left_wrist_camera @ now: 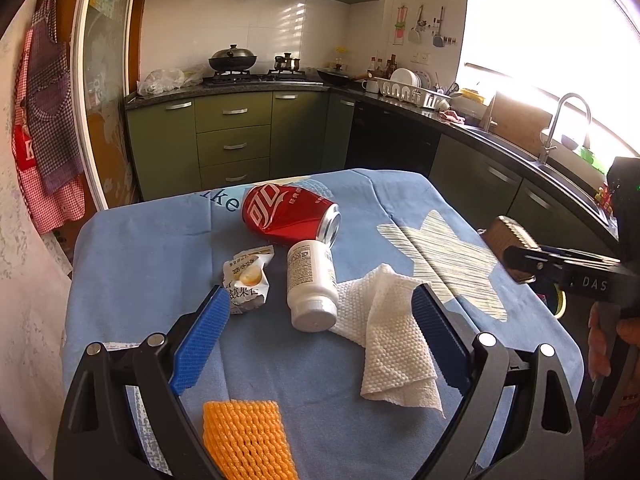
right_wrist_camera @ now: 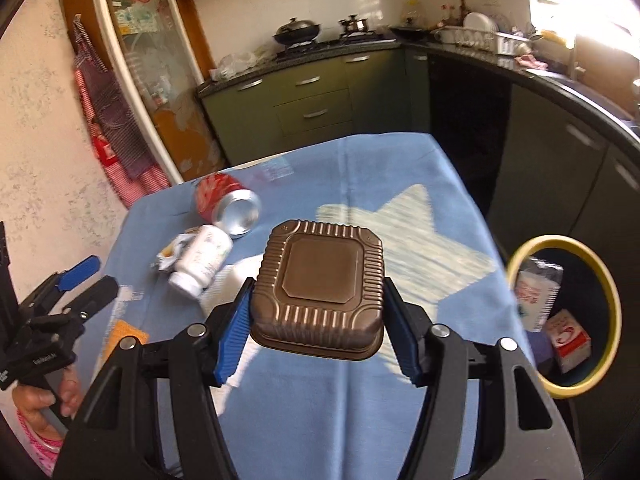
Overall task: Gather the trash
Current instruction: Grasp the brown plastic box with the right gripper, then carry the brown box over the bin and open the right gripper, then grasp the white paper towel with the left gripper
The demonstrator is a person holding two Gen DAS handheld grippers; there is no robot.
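Observation:
My right gripper (right_wrist_camera: pixel 318 312) is shut on a brown ribbed plastic tray (right_wrist_camera: pixel 320 284), held upside down above the blue tablecloth (right_wrist_camera: pixel 400 168), left of a yellow-rimmed bin (right_wrist_camera: pixel 610 312). My left gripper (left_wrist_camera: pixel 320 312) is open above the table, its fingers either side of a white pill bottle (left_wrist_camera: pixel 311 284) and a white paper towel (left_wrist_camera: pixel 394 336). A crushed red can (left_wrist_camera: pixel 288 216), a crumpled wrapper (left_wrist_camera: pixel 247 280) and an orange foam net (left_wrist_camera: pixel 248 440) also lie on the cloth. The right gripper with the tray (left_wrist_camera: pixel 508 244) shows at the right of the left wrist view.
The bin holds a white packet (right_wrist_camera: pixel 536 292) and a red-and-white carton (right_wrist_camera: pixel 568 340). Green kitchen cabinets (left_wrist_camera: pixel 236 140), a stove with a wok (left_wrist_camera: pixel 232 60) and a sink (left_wrist_camera: pixel 560 128) stand behind the table. Aprons (left_wrist_camera: pixel 44 120) hang at the left.

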